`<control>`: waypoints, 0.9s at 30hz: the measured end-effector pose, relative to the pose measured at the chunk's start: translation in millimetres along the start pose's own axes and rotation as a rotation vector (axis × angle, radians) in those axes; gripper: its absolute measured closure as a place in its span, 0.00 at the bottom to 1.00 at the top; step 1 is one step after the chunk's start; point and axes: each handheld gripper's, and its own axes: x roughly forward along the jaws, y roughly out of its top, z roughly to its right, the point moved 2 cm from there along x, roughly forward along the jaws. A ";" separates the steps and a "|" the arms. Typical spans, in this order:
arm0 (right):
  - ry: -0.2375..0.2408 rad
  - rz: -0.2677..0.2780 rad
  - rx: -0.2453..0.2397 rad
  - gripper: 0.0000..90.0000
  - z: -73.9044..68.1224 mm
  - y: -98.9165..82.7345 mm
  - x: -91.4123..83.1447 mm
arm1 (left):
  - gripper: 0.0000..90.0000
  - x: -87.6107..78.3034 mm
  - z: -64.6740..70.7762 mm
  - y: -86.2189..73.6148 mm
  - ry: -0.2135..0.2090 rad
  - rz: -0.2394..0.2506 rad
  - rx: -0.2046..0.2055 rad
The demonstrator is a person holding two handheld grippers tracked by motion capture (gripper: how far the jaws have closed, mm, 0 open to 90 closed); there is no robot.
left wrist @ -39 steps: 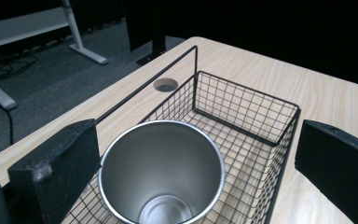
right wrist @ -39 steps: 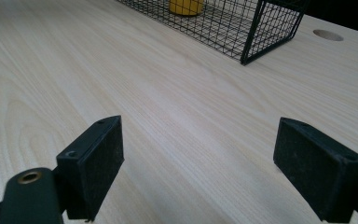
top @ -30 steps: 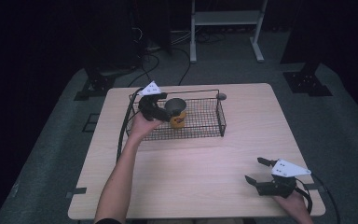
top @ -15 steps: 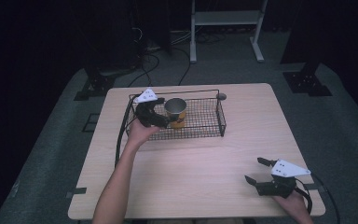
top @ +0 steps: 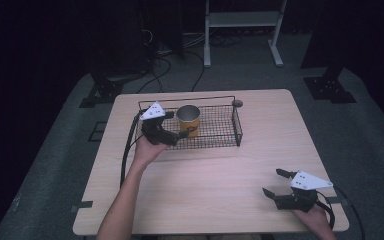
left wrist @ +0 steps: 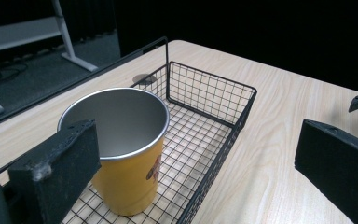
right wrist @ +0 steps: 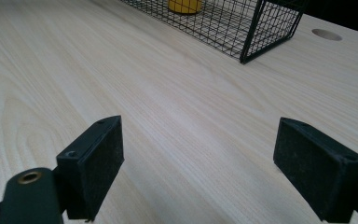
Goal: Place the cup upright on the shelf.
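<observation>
At the left side of the table (top: pixel 205 185), the left gripper (top: pixel 172 125) is at the near left corner of the wire basket (top: pixel 230 131), and its jaws are wide open with nothing between them. Just to the right of it, the yellow cup (top: pixel 189 120) stands upright inside the left part of the basket, with its metal inside visible from above. In the left gripper view the cup (left wrist: pixel 121 149) is close beside one jaw, but I cannot tell if it touches. Far to the right, at the near right corner of the table, the right gripper (top: pixel 275 184) is low over the bare wood, well apart from the basket, and its jaws are also open and empty.
</observation>
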 end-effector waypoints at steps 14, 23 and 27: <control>-0.004 -0.001 0.003 0.17 -0.1 0.0 0.1 | 0.00 -13.2 19.0 -5.4 -0.013 0.020 0.021; -0.005 -0.002 0.001 0.17 -0.1 0.0 0.1 | 0.00 -21.2 28.2 -11.8 -0.020 0.033 0.024; -0.005 -0.002 0.002 0.17 -0.1 0.0 0.1 | 0.00 -26.7 33.5 -16.1 -0.021 0.038 0.026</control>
